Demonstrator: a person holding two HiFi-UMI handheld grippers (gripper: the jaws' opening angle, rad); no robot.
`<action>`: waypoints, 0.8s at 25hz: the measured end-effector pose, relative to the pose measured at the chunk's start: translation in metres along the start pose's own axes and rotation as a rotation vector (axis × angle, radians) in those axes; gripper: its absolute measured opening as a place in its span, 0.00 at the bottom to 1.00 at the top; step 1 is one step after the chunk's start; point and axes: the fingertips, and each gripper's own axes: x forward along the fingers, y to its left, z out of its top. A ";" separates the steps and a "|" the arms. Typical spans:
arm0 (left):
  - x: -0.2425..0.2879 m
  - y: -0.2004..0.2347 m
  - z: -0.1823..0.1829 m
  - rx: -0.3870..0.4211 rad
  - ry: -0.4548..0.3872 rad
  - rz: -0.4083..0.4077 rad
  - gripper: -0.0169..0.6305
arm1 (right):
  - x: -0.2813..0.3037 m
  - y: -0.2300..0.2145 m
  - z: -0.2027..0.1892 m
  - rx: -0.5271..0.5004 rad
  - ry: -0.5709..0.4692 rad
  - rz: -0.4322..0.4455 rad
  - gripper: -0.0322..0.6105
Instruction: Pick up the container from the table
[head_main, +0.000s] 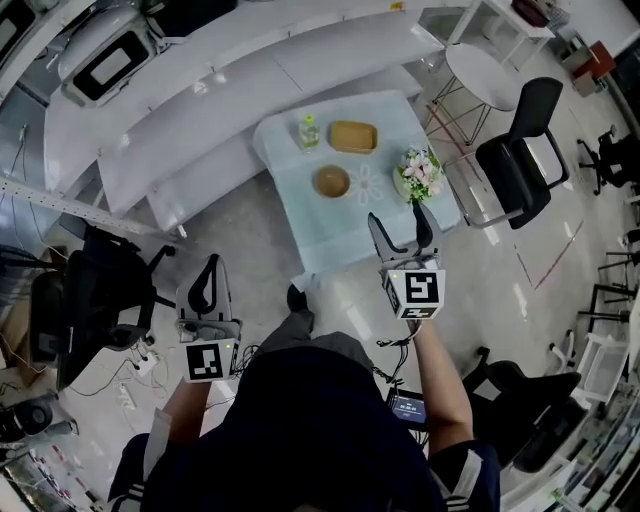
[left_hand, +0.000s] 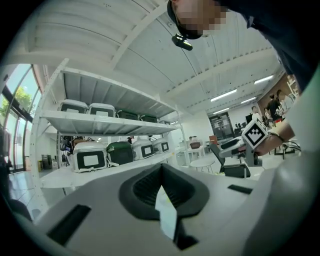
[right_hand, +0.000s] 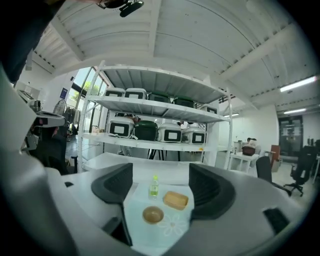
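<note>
On the table (head_main: 290, 230), under a pale blue cloth, stand a rectangular wooden container (head_main: 353, 136) (right_hand: 175, 200), a round wooden bowl (head_main: 331, 181) (right_hand: 153, 215) and a small yellow-green bottle (head_main: 308, 131) (right_hand: 154, 186). My right gripper (head_main: 397, 215) (right_hand: 161, 187) is open over the table's near right edge, well short of them, with nothing between its fingers. The right gripper view frames all three between the jaws. My left gripper (head_main: 207, 268) (left_hand: 161, 185) is shut and empty, held over the floor to the left of the table.
A pot of pink and white flowers (head_main: 420, 175) stands at the table's right edge, just beyond the right gripper. White shelving (head_main: 230, 80) with boxes runs behind the table. A black office chair (head_main: 520, 150) and a small round white table (head_main: 485, 75) are to the right, and another dark chair (head_main: 90, 300) to the left.
</note>
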 end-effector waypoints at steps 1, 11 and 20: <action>0.008 0.005 -0.003 0.003 0.006 -0.009 0.03 | 0.012 -0.002 -0.002 -0.001 0.008 -0.007 0.60; 0.068 0.024 -0.012 -0.014 0.023 -0.003 0.03 | 0.106 -0.034 -0.034 -0.001 0.077 -0.017 0.59; 0.106 0.018 -0.020 -0.052 0.099 0.083 0.03 | 0.184 -0.066 -0.080 0.022 0.166 0.049 0.58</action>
